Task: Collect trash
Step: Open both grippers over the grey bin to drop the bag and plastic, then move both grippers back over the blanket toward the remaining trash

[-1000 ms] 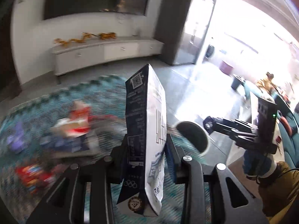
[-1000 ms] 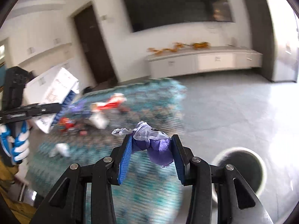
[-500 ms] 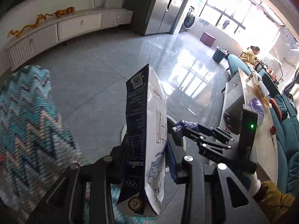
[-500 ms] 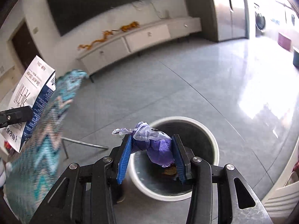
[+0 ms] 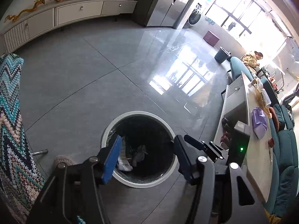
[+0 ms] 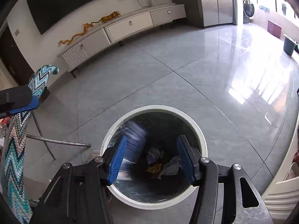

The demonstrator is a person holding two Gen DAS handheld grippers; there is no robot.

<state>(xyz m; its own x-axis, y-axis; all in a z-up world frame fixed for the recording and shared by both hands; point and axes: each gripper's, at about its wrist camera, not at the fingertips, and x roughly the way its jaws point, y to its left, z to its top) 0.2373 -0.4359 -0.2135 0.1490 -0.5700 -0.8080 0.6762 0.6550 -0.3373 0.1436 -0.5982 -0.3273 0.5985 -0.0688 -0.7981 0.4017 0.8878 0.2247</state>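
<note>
A round white-rimmed trash bin (image 5: 110, 128) (image 6: 200, 136) stands on the grey tile floor, directly below both grippers. My left gripper (image 5: 147, 156) is open and empty over the bin. My right gripper (image 6: 152, 156) is open and empty over it too. A blue and white carton (image 6: 133, 140) shows blurred inside the bin's left side. Crumpled trash (image 6: 162, 164) lies at the bottom, also in the left wrist view (image 5: 138, 154). The right gripper's fingers (image 5: 203, 145) show at the bin's right rim. One left fingertip (image 6: 22, 105) shows at the far left.
A table covered with a blue zigzag knit cloth (image 5: 11, 123) (image 6: 16, 130) stands left of the bin, with metal legs (image 6: 58, 141). A white low cabinet (image 6: 121, 28) runs along the far wall. A long counter (image 5: 256, 130) and teal sofa (image 5: 286, 158) are at the right.
Both grippers opened over the bin. The carton left my left gripper and the purple crumpled wrapper left my right gripper; both dropped into the bin.
</note>
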